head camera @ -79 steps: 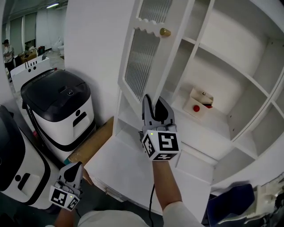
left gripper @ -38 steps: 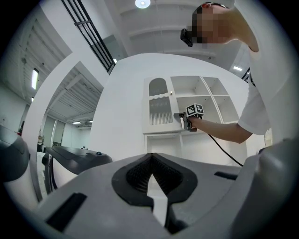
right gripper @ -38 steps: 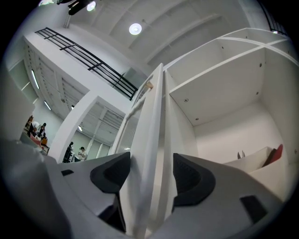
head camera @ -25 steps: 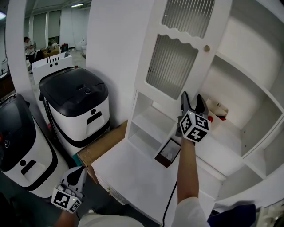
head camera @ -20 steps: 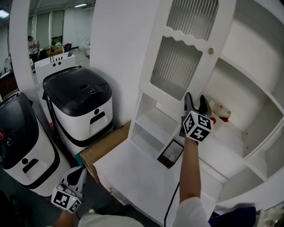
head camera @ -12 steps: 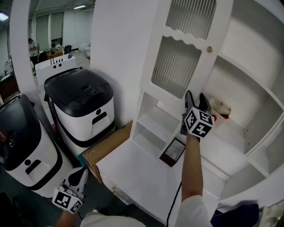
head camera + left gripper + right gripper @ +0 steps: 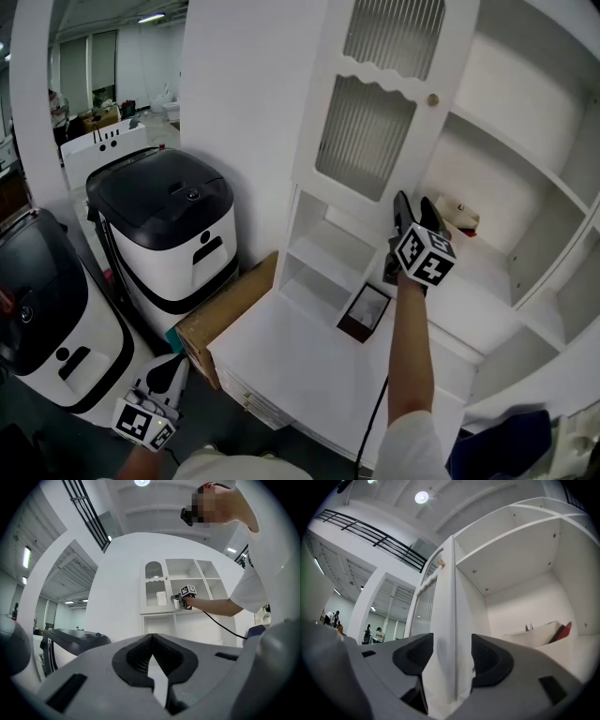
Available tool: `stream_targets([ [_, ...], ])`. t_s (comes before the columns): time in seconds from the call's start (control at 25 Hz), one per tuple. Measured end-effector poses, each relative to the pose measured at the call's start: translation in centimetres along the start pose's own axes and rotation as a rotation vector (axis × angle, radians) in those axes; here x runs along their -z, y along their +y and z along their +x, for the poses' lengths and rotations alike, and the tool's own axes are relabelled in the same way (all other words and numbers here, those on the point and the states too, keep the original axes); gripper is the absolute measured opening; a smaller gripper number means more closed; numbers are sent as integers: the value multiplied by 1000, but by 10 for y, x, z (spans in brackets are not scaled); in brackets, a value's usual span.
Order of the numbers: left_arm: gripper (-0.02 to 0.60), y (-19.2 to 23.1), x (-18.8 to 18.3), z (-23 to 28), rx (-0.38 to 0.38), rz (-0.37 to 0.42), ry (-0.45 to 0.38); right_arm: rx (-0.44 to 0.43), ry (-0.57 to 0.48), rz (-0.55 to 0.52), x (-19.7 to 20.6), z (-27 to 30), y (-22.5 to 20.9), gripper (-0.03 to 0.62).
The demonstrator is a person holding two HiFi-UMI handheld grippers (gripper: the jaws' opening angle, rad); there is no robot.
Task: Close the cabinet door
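Big white wall (image 7: 234, 112) stood right next to the black-lidded white machine (image 7: 159, 225), cardboard box (image 7: 225, 307) just beside it, dark floor (image 7: 28, 452) underneath.

The head view is bright and evenly lit. White light falls from above on the cabinet door (image 7: 375, 112), whose ribbed glass reads grey. The shelves (image 7: 506, 141) right of the door carry only soft shadows under each board. Left of the door, a machine's black lid (image 7: 159, 192) shows a pale sheen, and the floor (image 7: 19, 441) below it is dim. Straight lines bow towards the edges.

Both gripper views are fisheye circles with black corners. A round ceiling lamp (image 7: 142, 482) blooms white above the door. A second ceiling lamp (image 7: 421, 497) glares left of the door's top. The nearest foreground is out of focus.
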State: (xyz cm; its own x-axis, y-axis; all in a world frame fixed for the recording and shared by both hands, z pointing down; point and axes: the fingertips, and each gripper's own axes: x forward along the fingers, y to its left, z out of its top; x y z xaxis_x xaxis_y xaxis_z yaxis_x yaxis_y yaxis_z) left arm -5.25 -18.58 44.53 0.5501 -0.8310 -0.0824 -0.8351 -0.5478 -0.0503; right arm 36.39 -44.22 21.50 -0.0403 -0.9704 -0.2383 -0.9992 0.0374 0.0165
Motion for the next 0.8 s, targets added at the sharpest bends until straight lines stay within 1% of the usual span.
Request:
stream_targets([
  [0.12, 6, 8, 0, -6, 20, -6, 3, 12, -29, -4, 0, -26, 12, 210],
  [0.24, 6, 19, 0, -12, 32, -17, 6, 18, -19, -18, 18, -48, 30, 165],
  [0.32, 6, 25, 0, -14, 49, -23, 3, 30, 23, -29, 38, -56, 37, 153],
  [0.36, 6, 27, -1, -15, 57, -26, 1, 38, 46, -29, 48, -61, 40, 134],
  [0.48, 6, 32, -1, -15, 78, -42, -10, 61, 103, -6, 79, -84, 46, 42],
  [0.56, 6, 34, 0, -16, 93, -52, -16, 67, 161, -2, 104, -103, 50, 9],
  [0.68, 6, 38, 1, -19, 102, -69, -24, 61, 230, 1, 132, -132, 55, -3],
  [0.8, 6, 45, 1, -22, 103, -77, -33, 50, 229, 11, 131, -160, 62, -3],
])
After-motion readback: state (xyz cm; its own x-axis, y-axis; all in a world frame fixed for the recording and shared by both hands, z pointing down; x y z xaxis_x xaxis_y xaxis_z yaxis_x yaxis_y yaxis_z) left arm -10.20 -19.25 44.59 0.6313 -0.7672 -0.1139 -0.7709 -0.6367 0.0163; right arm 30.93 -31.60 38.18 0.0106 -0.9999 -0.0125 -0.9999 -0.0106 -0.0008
